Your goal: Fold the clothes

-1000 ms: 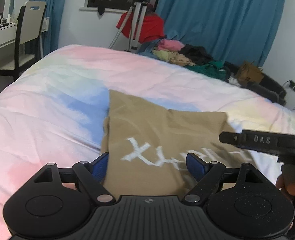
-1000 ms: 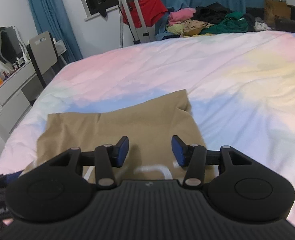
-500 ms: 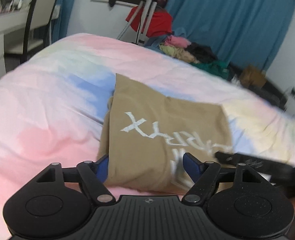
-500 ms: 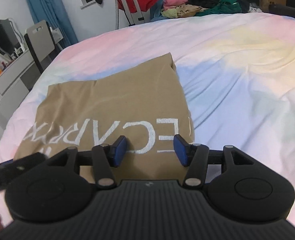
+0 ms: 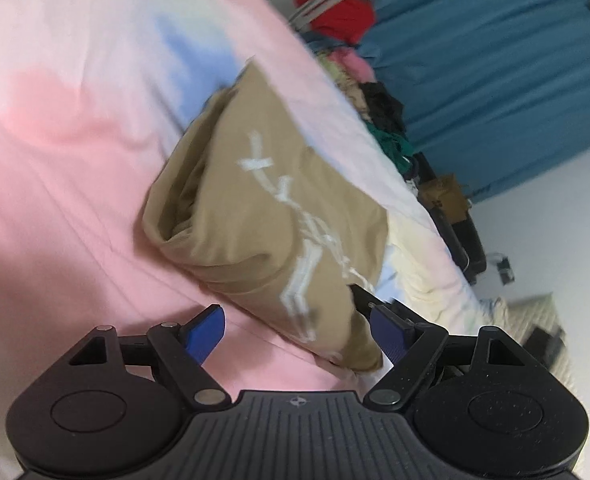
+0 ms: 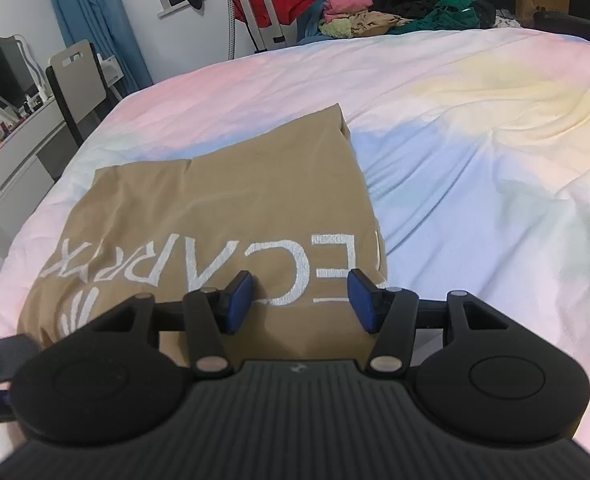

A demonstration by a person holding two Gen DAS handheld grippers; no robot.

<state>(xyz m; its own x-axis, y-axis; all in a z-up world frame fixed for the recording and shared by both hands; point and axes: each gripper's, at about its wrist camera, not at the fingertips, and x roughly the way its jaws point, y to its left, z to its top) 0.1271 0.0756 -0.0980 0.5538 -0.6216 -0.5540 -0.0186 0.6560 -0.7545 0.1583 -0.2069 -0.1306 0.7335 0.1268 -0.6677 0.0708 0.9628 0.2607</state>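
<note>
A tan shirt (image 6: 223, 208) with white lettering lies folded on the pastel bedspread (image 6: 475, 128). In the left wrist view the shirt (image 5: 255, 216) shows its layered left edge, and the view is tilted and blurred. My left gripper (image 5: 297, 332) is open and empty, with the shirt's near corner between its fingers. My right gripper (image 6: 301, 300) is open and empty, just above the shirt's near right part. The right gripper's finger (image 5: 379, 304) shows at the shirt's near corner in the left wrist view.
A pile of loose clothes (image 6: 379, 16) lies at the far edge of the bed, by blue curtains (image 5: 495, 60). A tripod (image 6: 255, 4) with a red garment stands behind. A chair (image 6: 79, 80) and desk stand at the left.
My left gripper has swung down and rolled, now close to the shirt's near left corner. My right gripper has moved slightly closer over the shirt. Both stay open.
</note>
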